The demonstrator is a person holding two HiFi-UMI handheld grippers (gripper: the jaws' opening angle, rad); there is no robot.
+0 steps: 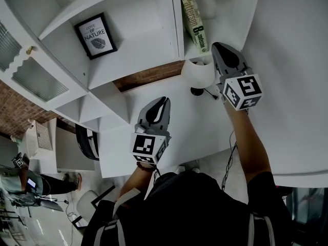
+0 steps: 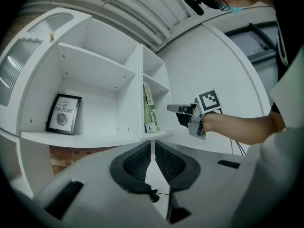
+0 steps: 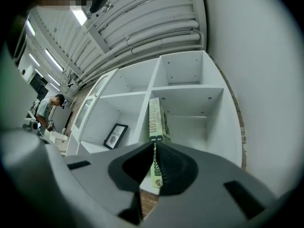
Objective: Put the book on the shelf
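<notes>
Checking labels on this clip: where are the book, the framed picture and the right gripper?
book [image 1: 194,23], head view, on the middle of its spine.
framed picture [image 1: 96,36], head view, on the middle of the print.
right gripper [image 2: 170,108], left gripper view, at its closed jaw tips.

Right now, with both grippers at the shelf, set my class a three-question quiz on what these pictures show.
1. True or false: the book lies flat on its cover.
2. What stands in the compartment beside the book's? A a picture; B a cup; C a clock.
3. Fill in: the right gripper has its jaws ___, with nothing between them.
Key: 1 false, it stands upright in the shelf; 2 A; 3 shut.
</notes>
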